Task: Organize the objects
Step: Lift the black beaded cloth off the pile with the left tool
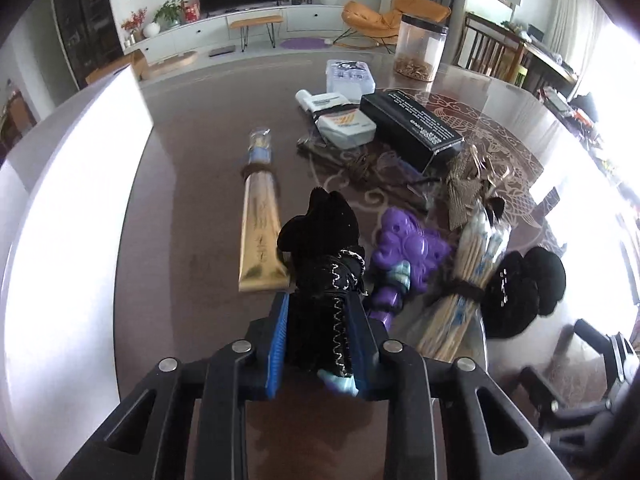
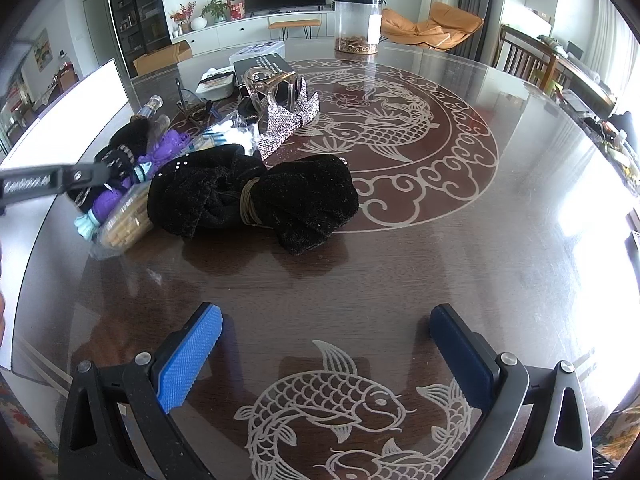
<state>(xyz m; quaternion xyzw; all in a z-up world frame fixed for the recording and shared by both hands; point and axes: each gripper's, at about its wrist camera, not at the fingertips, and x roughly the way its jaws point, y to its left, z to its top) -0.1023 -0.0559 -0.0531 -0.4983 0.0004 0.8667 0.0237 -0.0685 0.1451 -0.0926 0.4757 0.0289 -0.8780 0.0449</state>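
Observation:
My left gripper is shut on a black velvet hair accessory with silver stitching and holds it above the table beside a purple toy. The same gripper shows from the side in the right wrist view. A gold tube, a bundle of wooden sticks and a black velvet bow lie near. My right gripper is open and empty, low over the table, short of the bow.
Round dark table with fish pattern under glass. A black box, white boxes, a sparkly silver bow, a clear hair clip and a clear jar stand farther back. A white panel is at left.

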